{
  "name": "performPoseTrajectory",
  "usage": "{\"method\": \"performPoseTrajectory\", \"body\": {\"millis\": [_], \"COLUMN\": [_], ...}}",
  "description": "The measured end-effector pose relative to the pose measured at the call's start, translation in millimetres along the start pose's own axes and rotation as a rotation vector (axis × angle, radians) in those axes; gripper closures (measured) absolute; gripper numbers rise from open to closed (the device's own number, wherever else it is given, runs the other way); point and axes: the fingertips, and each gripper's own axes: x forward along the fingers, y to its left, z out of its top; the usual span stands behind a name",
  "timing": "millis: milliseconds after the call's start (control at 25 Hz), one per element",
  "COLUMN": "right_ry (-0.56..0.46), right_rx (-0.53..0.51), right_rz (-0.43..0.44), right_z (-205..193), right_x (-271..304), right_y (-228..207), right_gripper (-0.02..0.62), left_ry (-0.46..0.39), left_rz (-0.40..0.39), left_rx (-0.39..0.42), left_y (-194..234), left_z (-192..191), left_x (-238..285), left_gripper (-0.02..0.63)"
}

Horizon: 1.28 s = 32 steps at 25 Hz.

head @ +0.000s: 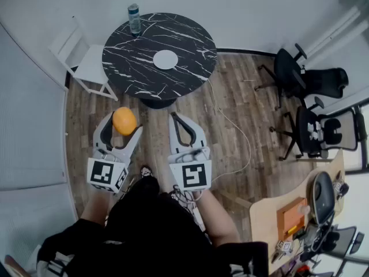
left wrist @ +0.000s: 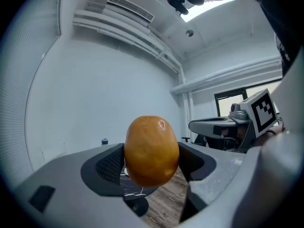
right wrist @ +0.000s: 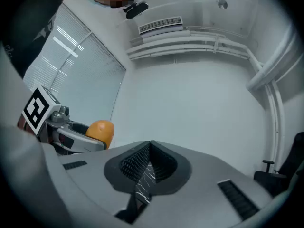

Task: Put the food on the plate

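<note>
Left gripper (head: 123, 127) pinches the food (head: 124, 120) in its jaws; right gripper (head: 178, 119) has jaws pressed together. Hold tight, carry it to the plate (head: 165, 59), upper middle, lower softly.

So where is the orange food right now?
The orange food is at the head view's left, clamped in the left gripper above the wooden floor, short of the black table holding the white plate.

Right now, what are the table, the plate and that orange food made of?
The table looks like black marble or a marble print: white veins. The plate is plain white, ceramic or plastic. The food has smooth, glossy orange skin with a highlight: real fruit or plastic, I cannot tell.
</note>
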Motion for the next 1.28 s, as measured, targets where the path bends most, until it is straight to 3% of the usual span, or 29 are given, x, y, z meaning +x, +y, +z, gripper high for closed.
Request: {"method": "performPoseTrajectory", "body": {"millis": [400, 680, 960, 1280], "right_ry": [0.060, 0.110, 0.131, 0.139], "right_rx": [-0.011, -0.015, 0.007, 0.048], "right_rz": [-0.019, -0.050, -0.009, 0.067], "right_z": [-19.3, -27.6, -52.1, -74.7], "right_x": [43.8, 55.6, 77.6, 128.1], "right_y": [15.5, 7.5, -12.2, -57.6], "right_gripper": [0.598, 0.598, 0.598, 0.598], "left_ry": [0.018, 0.039, 0.070, 0.101], "left_rz": [-0.067, -0.116, -0.110, -0.062], "left_rx": [-0.023, -0.052, -0.081, -0.058], "left_y": [52.0, 63.0, 69.3, 84.1], "left_z": [-19.4, -23.7, -40.0, -39.8], "left_x": [23.9, 45.2, 80.9, 142.6], "left_gripper": [0.264, 0.264, 0.264, 0.264]}}
